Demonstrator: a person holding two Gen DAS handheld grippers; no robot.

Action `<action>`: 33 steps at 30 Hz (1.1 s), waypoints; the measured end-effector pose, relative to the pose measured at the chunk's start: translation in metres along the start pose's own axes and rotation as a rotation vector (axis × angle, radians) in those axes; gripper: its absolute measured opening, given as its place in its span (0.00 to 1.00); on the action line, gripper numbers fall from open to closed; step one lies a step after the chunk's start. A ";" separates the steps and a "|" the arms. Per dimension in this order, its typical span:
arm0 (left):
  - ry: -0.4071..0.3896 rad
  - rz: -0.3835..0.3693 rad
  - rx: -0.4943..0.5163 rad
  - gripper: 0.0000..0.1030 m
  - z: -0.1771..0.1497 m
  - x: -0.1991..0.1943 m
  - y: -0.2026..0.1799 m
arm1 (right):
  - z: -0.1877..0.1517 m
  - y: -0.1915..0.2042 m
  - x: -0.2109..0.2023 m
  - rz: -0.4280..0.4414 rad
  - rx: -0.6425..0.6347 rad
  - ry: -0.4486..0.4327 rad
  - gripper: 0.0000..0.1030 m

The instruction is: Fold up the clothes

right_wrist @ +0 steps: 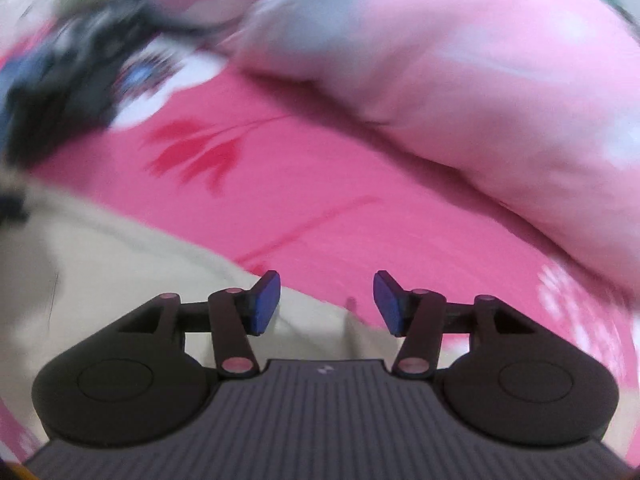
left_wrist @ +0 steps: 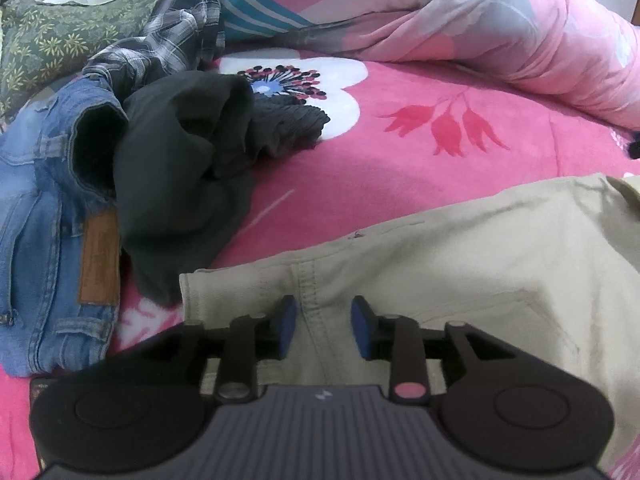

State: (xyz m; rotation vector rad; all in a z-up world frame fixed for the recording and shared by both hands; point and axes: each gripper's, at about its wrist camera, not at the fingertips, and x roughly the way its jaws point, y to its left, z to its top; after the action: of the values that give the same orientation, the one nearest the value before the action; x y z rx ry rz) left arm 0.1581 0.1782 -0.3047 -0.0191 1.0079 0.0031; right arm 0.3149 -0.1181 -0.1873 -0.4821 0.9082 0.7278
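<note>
Pink floral bedding covers the bed, with a rumpled pale-pink quilt along the far side. Heaped at the left are blue jeans, a dark green garment and a plaid shirt — none of them folded yet.

Beige trousers are spread directly beneath and ahead of the left gripper, whose blue pads are held partly apart, nothing between them; a stitched seam of the trousers runs away from the gap between the pads. The trousers' long axis appears to stretch toward the right, though the far end is cut off by the frame edge.

In the blurred right wrist view, the right gripper is seen spread wider, empty, poised above the trousers' far edge where beige cloth meets pink bedding. Its left pad sits over cloth, its right pad over bedding.

The left gripper is judged the nearer to a usable hold — a seam lies squarely in line with its gap.
</note>
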 end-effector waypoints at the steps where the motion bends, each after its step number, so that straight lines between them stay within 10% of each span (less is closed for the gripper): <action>1: 0.000 0.006 0.004 0.38 0.001 -0.002 -0.002 | -0.007 -0.008 -0.011 -0.022 0.046 -0.010 0.50; 10: -0.024 0.098 0.032 0.36 0.008 -0.021 -0.027 | -0.102 -0.038 -0.083 -0.144 0.172 0.029 0.50; 33: 0.003 0.025 0.209 0.37 -0.015 -0.013 -0.152 | -0.283 0.018 -0.103 -0.199 -0.173 0.328 0.48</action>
State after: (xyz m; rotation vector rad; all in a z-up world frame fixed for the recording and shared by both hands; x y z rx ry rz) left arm 0.1407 0.0261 -0.2994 0.1846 1.0071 -0.0789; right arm 0.1085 -0.3280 -0.2543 -0.8509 1.0890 0.5556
